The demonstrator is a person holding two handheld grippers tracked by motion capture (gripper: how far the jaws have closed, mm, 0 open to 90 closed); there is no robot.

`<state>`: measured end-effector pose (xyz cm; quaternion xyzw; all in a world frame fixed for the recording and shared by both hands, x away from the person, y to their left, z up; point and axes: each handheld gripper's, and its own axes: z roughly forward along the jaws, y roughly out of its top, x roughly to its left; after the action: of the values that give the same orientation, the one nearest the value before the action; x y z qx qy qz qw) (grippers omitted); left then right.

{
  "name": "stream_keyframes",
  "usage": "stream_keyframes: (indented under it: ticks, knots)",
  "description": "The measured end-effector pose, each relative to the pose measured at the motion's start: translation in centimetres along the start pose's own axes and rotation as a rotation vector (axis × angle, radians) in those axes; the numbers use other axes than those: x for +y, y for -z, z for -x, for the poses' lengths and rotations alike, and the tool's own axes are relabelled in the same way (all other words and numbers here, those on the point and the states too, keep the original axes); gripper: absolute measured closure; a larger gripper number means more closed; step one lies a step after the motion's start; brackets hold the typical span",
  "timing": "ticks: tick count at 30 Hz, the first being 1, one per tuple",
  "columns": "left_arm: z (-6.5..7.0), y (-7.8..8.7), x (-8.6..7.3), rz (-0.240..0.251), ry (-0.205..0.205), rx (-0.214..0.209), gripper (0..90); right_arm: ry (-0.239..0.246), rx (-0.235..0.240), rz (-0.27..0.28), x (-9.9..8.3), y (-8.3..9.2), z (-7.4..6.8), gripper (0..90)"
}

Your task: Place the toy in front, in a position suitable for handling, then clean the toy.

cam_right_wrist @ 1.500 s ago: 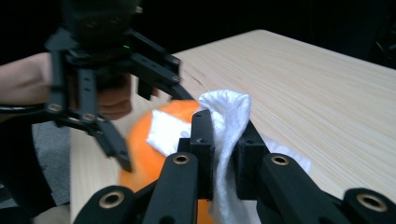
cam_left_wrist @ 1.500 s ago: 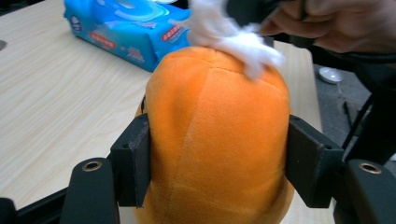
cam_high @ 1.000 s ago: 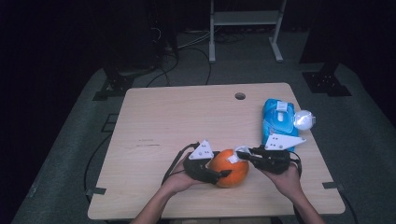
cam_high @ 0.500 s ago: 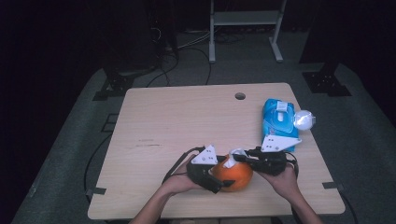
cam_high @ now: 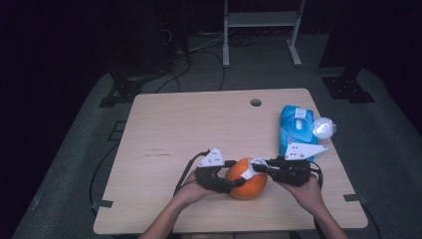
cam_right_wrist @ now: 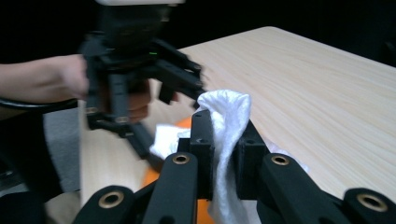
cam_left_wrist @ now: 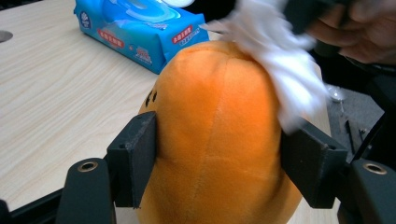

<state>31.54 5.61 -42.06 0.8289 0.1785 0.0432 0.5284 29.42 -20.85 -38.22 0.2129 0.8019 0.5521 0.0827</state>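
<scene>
- the pale wooden surface carries it all, with a small round hole near its far edge.
- a blue pack of wet wipes lies flat toward the far right side, a white round thing just beside it at the surface's right edge; what it is, hard to say.
- the orange plush toy sits near the front edge, between the two hands, a bit right of centre.
- left tongs come in from the toy's left: in the left gripper view the two black pads sit against the plush on both flanks, and the jaws have just been closing, toy between them.
- right tongs come in from the toy's right, jaws drawn close and clamped on a white wipe, the cloth bunched up above and trailing below the pads.
- that wipe lies against the top right of the plush toy, seen as a white blur in the left gripper view.
- both hands grip the handles low at the front, forearms coming up from the bottom of the high view.
</scene>
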Motion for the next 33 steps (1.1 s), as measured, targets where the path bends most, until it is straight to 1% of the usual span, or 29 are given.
stream_keyframes:
  ticks: [1,3,4,5,6,8,10,11,13,14,15,16,17,18,19,22,24,26,28,29,30,31,32,33]
  knots:
    - [0.0,0.0,0.0,0.000,0.000,0.000,31.4,0.000,0.000,0.000,0.0,0.0,0.0,80.2]
    - [0.3,-0.2,0.1,-0.005,-0.014,-0.006,31.4,0.029,0.016,-0.016,0.3,-0.7,-0.6,80.2]
    - [0.9,-0.4,0.1,-0.014,-0.051,-0.010,31.8,0.068,0.008,-0.043,0.6,-1.6,-1.3,80.2]
    - [0.9,-0.4,0.1,-0.014,-0.051,-0.010,32.5,0.068,0.008,-0.043,0.6,-1.6,-1.3,80.2]
    - [1.3,-0.4,0.2,-0.021,-0.072,-0.009,32.5,0.077,0.000,-0.053,0.7,-1.9,-1.4,80.2]
    - [1.6,-0.4,0.2,-0.027,-0.093,-0.016,33.3,0.082,-0.017,-0.058,0.8,-2.0,-1.5,80.2]
    - [1.6,-0.5,0.1,-0.022,-0.100,-0.022,33.4,0.080,-0.041,-0.061,0.9,-1.7,-1.2,80.2]
    - [1.5,-0.4,0.1,-0.024,-0.101,-0.015,33.5,0.069,-0.050,-0.060,0.8,-1.4,-0.9,80.2]
    - [1.2,-0.2,0.1,-0.025,-0.083,-0.006,33.5,0.053,-0.072,-0.054,0.5,-0.8,-0.2,80.2]
    - [1.0,0.0,0.0,-0.020,-0.068,-0.003,33.5,0.040,-0.077,-0.047,0.3,-0.4,0.2,80.2]
    - [0.6,0.1,0.0,-0.013,-0.049,-0.003,33.4,0.009,-0.083,-0.036,-0.1,0.2,0.7,80.2]
    - [0.3,0.1,-0.2,-0.005,-0.026,-0.005,33.4,0.009,-0.083,-0.036,-0.1,0.2,0.7,80.2]
    - [0.1,0.2,-0.2,0.001,-0.012,-0.006,33.4,0.003,-0.087,-0.034,-0.3,0.4,0.9,80.2]
    - [-0.3,0.3,-0.3,0.008,0.012,-0.004,33.3,-0.002,-0.086,-0.032,-0.5,0.5,0.9,80.2]
    - [-0.5,0.4,-0.4,0.009,0.027,-0.004,33.3,-0.002,-0.086,-0.032,-0.5,0.5,0.9,80.2]
    - [-0.9,0.5,-0.5,0.019,0.064,0.005,33.2,0.008,-0.085,-0.031,-0.4,0.2,0.5,80.2]
    - [-1.2,0.7,-0.6,0.023,0.093,0.012,33.1,0.009,-0.069,-0.026,-0.2,0.0,0.3,80.1]
    - [-1.5,0.8,-0.6,0.030,0.118,0.026,32.9,0.019,-0.055,-0.026,-0.2,-0.4,0.0,80.1]
    - [-1.6,0.8,-0.6,0.028,0.134,0.034,30.8,0.028,-0.049,-0.029,-0.2,-0.8,-0.3,80.0]
    - [-1.6,0.7,-0.7,0.026,0.137,0.030,28.5,0.030,-0.052,-0.032,-0.2,-0.9,-0.3,80.0]
    - [-1.6,0.7,-0.7,0.024,0.143,0.015,21.1,0.020,-0.048,-0.033,-0.3,-0.8,-0.1,80.0]
    - [-1.6,0.6,-0.7,0.024,0.143,0.003,21.1,0.020,-0.048,-0.033,-0.3,-0.8,-0.1,80.0]
    - [-1.4,0.5,-0.7,0.022,0.132,-0.020,18.0,0.017,-0.047,-0.033,-0.4,-0.7,0.1,80.1]
    - [-1.2,0.3,-0.7,0.014,0.103,-0.024,15.7,0.004,-0.044,-0.027,-0.6,-0.7,0.3,80.0]
